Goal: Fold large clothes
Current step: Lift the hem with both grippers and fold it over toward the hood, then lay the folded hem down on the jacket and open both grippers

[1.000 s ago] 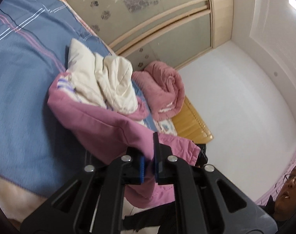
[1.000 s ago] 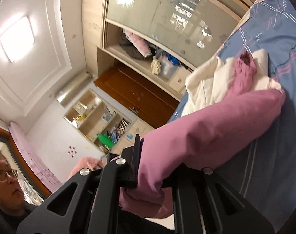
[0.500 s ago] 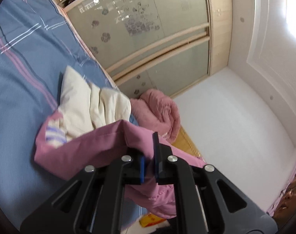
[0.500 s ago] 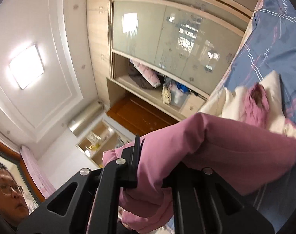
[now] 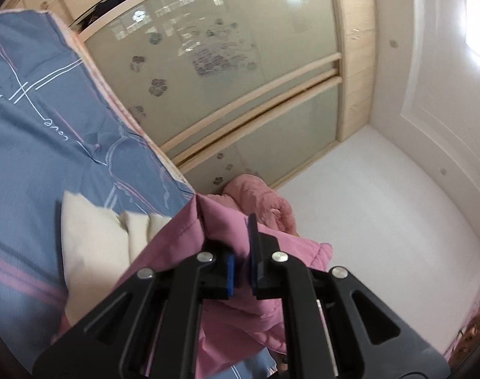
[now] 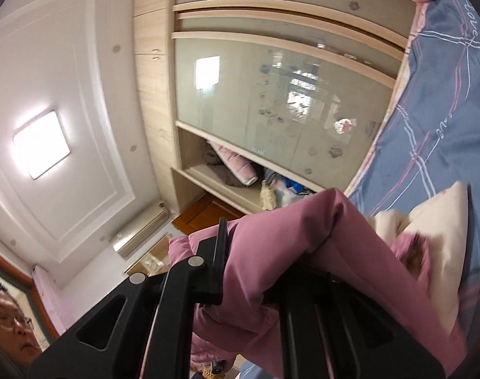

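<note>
Left claw, jaws together, clamped on a fold of the pink padded garment, which passes between the blue pads and hangs below the claw body. Right claw, jaws likewise clamped on the pink padded garment; the cloth bulges over the right finger and hides it, while the left finger shows as a thin black blade. From both claws the garment runs out to the bed, its cream lining turned up on the blue striped bedspread. A rolled pink blanket lies just beyond the garment at the bed's far edge. Behind the bed stands a wardrobe with frosted sliding doors; an open shelf holds heaped clothing. A square ceiling lamp is lit.
</note>
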A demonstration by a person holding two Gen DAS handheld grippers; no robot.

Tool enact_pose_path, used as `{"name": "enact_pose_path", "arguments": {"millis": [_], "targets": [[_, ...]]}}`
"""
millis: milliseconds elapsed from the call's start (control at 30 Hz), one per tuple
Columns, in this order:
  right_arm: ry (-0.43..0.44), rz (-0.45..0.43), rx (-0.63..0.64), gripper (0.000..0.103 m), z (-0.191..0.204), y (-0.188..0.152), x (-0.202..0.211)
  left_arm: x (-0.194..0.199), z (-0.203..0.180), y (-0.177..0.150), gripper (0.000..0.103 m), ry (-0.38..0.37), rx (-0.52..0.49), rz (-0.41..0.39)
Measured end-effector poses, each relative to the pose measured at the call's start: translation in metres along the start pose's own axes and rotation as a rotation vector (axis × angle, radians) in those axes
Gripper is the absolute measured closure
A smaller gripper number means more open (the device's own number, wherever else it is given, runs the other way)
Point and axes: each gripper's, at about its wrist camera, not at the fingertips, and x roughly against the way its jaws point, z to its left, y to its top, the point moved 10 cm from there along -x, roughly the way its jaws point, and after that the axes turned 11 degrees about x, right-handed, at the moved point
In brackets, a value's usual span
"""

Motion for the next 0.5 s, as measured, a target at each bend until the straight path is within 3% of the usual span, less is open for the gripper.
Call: {"name": "enact_pose_path", "arguments": {"millis": [133,267,367,400,433,467,500], "targets": [[-0.127,0.039,-0.061,0.093,-0.055,0.002,-0.024,-0.037,0.061,0.028,0.096,0.11,0.079,-0.009],[-0.265,0.088,-0.123,0.089,-0.105,-0.012,-0.03,-0.06,0.138,0.029,0.095,0.229,0.211,0.001],[-0.292,0.101,-0.2,0.08,-0.126,-0.024,-0.028,-0.065,0.163,0.025,0.09,0.259,0.272,0.0],[-0.263,0.094,-0.229,0.063,-0.126,-0.024,-0.027,-0.065,0.163,0.025,0.088,0.252,0.283,0.001],[-0.228,0.064,-0.246,0.023,-0.121,-0.019,-0.026,-0.065,0.162,0.026,0.085,0.243,0.287,0.001],[-0.207,0.004,-0.25,0.006,-0.113,-0.011,-0.02,-0.064,0.157,0.027,0.07,0.228,0.283,0.003],[-0.169,-0.105,-0.25,0.001,-0.099,0.005,-0.009,-0.063,0.151,0.03,0.04,0.217,0.272,0.0]]}}
